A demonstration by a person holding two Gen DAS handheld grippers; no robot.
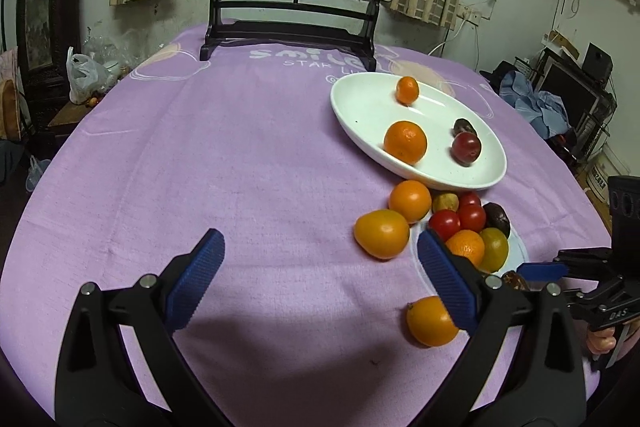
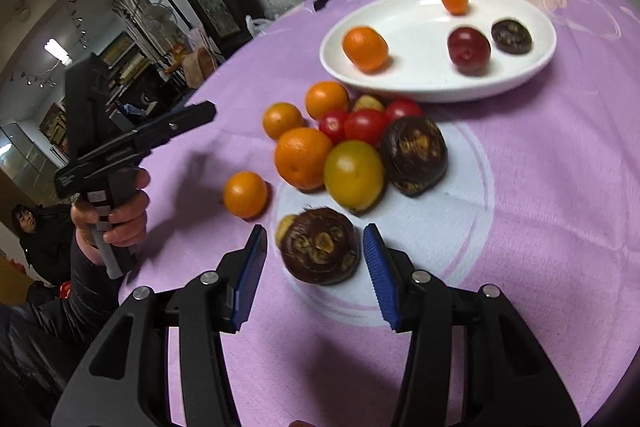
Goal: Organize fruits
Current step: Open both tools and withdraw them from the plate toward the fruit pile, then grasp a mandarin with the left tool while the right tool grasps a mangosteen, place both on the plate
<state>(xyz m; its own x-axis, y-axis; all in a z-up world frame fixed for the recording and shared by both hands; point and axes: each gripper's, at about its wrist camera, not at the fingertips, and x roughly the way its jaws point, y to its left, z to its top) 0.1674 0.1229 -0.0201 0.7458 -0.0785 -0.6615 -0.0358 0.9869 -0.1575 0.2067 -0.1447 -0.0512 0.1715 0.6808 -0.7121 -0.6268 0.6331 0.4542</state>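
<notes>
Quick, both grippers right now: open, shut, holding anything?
Left gripper: open, empty, above the purple cloth.
Right gripper: open around the dark brown fruit, pads not pressing on it yet.

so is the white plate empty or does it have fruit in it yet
Not empty. The white plate holds four pieces: two oranges, a red fruit and a dark brown one; more fruit lies on the cloth.

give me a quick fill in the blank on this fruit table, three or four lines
1. The white plate holds ____ pieces of fruit.
2. The right gripper has its open fingers on either side of a dark ____ fruit.
3. The tablecloth is ____ in colour.
4. The left gripper holds ____ between its fingers.

Missing words: four; brown; purple; nothing
</notes>
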